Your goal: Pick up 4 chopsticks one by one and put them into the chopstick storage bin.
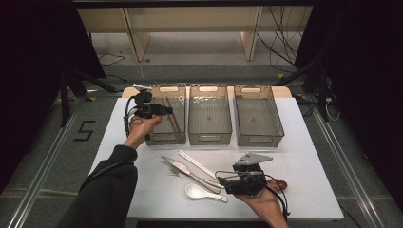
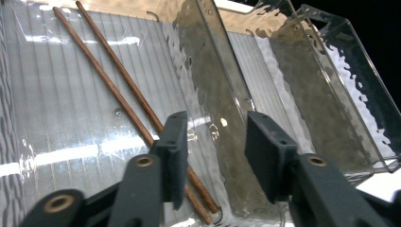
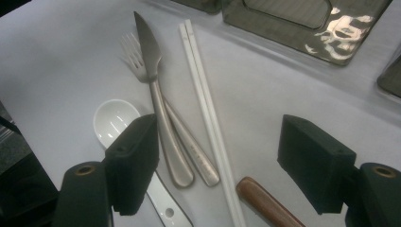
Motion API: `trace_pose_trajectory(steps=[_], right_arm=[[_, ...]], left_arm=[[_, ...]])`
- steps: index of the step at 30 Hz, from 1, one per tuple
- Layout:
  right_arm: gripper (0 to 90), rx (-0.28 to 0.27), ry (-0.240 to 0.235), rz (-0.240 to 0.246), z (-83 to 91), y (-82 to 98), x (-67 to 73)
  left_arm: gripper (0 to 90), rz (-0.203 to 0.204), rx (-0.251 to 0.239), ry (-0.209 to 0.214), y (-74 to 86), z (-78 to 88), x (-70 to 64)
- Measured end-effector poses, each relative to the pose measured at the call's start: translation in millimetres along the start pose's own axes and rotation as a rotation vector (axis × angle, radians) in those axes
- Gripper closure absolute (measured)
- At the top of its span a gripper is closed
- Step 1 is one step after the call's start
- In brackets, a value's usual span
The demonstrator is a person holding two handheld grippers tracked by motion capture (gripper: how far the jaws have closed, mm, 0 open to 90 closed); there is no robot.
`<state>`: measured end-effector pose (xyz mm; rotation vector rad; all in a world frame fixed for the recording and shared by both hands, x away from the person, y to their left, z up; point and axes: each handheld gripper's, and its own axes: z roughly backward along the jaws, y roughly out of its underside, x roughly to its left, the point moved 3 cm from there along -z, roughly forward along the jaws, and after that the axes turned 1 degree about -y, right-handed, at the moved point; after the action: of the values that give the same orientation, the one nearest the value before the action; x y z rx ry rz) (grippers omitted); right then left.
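1. Risk, left side: the left tool hangs over the leftmost clear plastic bin with its jaws part-way apart and nothing between them. The 2 brown wooden chopsticks lie on that bin's floor, side by side and slanted. If the left tool drops lower, a jaw could strike the bin's wall and shove the bin across the white counter.
2. Risk, right side: the right tool hovers with jaws wide and empty above the loose cutlery. The steel knife lies across the steel fork, their handles touching, and the 2 white chopsticks lie just beside them. A careless closing would likely catch 2 items at once or flick 1 aside.
3. Risk, handling: smooth steel and thin round sticks may slip from flat pads, in my judgement.
4. Count, bins: 3 clear bins in a row; the middle bin and the right bin look empty.
5. Count, on the counter: 1 knife, 1 fork, 1 white ceramic spoon, 2 white chopsticks, 1 brown wooden-handled item, its full shape unclear.
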<state>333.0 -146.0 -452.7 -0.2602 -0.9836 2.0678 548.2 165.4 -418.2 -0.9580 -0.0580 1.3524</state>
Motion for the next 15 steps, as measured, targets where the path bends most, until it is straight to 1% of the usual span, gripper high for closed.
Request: trace_pose_trajectory(steps=[1, 3, 5, 7, 8, 11, 14, 15], right_arm=[[30.5, -0.001, -0.001, -0.001, 0.3, -0.1, 0.0], [30.5, -0.002, -0.001, -0.002, 0.4, -0.2, -0.3], [30.5, -0.001, -0.001, -0.002, 0.4, -0.3, -0.8], [30.5, 0.0, -0.002, -0.001, 0.6, -0.5, -1.3], [30.4, 0.0, -0.002, -0.001, 0.7, -0.7, -1.4], [30.3, 0.0, 0.0, -0.003, 1.2, -1.8, -2.5], [30.3, 0.0, 0.002, -0.004, 1.9, -3.2, -4.3], [30.1, 0.0, 0.002, -0.004, 1.7, -3.6, -4.8]], left_arm=[[54.0, -0.006, 0.001, 0.004, 0.2, 2.1, -0.8], [50.7, -0.018, -0.013, 0.016, 1.0, 6.8, -3.6], [46.1, -0.05, -0.009, 0.017, 2.6, 12.0, -8.3], [42.0, -0.074, -0.021, 0.032, 4.3, 20.0, -12.8], [39.9, -0.082, -0.035, 0.038, 5.3, 24.3, -15.2], [33.6, -0.124, -0.047, 0.059, 10.5, 36.7, -22.4], [30.2, -0.165, -0.056, 0.069, 18.7, 48.0, -28.4], [29.5, -0.173, -0.062, 0.076, 21.8, 51.3, -30.1]])
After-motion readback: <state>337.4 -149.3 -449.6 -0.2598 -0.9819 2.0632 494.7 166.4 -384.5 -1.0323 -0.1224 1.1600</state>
